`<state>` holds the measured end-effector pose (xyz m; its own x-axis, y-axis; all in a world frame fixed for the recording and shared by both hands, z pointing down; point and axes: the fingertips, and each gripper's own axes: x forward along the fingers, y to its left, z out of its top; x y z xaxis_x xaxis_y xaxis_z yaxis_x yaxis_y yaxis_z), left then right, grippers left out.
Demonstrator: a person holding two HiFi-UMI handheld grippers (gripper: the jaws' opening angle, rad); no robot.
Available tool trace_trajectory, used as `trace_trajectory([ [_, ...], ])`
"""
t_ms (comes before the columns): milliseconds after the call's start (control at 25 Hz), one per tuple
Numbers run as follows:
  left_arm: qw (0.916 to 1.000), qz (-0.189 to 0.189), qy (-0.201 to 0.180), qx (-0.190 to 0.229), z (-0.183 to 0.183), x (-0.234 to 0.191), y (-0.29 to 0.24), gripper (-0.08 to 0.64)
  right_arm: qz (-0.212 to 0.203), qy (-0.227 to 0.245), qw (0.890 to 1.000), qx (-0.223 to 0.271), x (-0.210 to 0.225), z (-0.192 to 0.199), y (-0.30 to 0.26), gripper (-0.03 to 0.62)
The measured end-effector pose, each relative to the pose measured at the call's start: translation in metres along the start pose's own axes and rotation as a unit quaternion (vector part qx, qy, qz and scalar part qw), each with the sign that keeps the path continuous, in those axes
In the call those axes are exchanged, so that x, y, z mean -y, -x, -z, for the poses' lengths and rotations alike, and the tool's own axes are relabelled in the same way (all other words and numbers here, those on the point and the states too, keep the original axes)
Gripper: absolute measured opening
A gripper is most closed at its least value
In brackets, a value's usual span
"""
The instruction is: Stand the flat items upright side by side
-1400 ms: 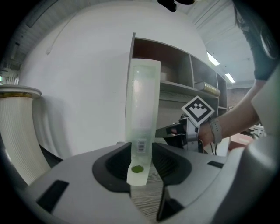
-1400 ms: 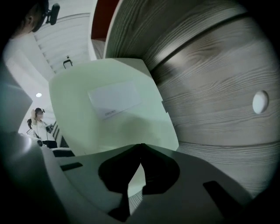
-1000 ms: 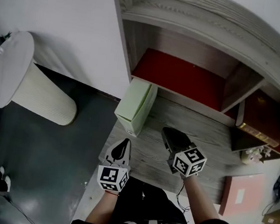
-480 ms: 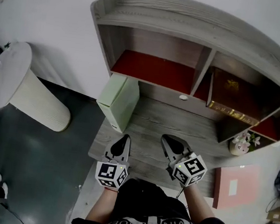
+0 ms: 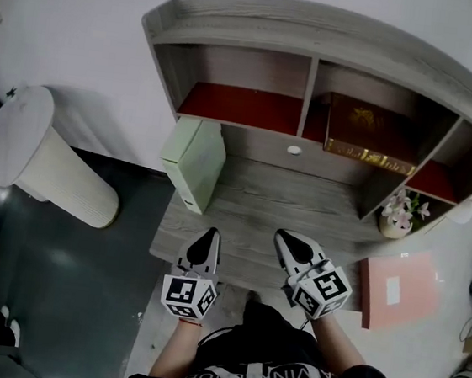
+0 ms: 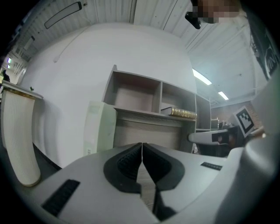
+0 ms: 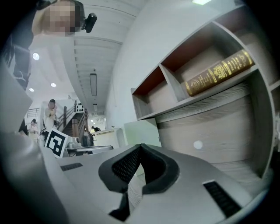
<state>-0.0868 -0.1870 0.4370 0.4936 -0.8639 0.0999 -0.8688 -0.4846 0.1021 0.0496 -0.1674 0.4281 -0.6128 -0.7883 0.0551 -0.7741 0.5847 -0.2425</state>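
A dark book with a gold edge lies flat in the shelf unit's middle compartment; it also shows in the left gripper view as the book and in the right gripper view as the book. A pale green box stands upright at the desk's left end. A pink flat item lies to the right. My left gripper and right gripper hover side by side over the desk's front edge, both shut and empty. Up close, the left gripper and the right gripper have their jaws together.
The grey wooden desk carries the shelf unit with red-lined compartments. A small pot of flowers sits in the lower right compartment. A white pleated cylinder stands on the dark floor to the left.
Both grippers have drawn back from the middle of the desk toward its front edge, still shut. The head view has swung, bringing the whole shelf and the book into sight.
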Motion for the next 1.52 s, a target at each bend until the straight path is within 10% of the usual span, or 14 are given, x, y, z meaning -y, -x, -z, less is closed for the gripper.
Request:
trace_trajectory([
  [800, 0.9998, 0.000, 0.018, -0.002, 0.035, 0.128, 0.119, 0.009, 0.088, -0.006, 0.996, 0.024, -0.016, 0.012, 0.204, 0.008],
  [1240, 0.9963, 0.085, -0.007, -0.012, 0.040, 0.244, 0.093, 0.009, 0.160, -0.015, 0.987, 0.022, 0.036, 0.024, 0.311, 0.008],
  [1520, 0.9977, 0.066, 0.004, -0.015, 0.044, 0.302, 0.046, 0.009, 0.134, 0.003, 0.991, -0.012, 0.096, 0.019, 0.346, 0.008],
])
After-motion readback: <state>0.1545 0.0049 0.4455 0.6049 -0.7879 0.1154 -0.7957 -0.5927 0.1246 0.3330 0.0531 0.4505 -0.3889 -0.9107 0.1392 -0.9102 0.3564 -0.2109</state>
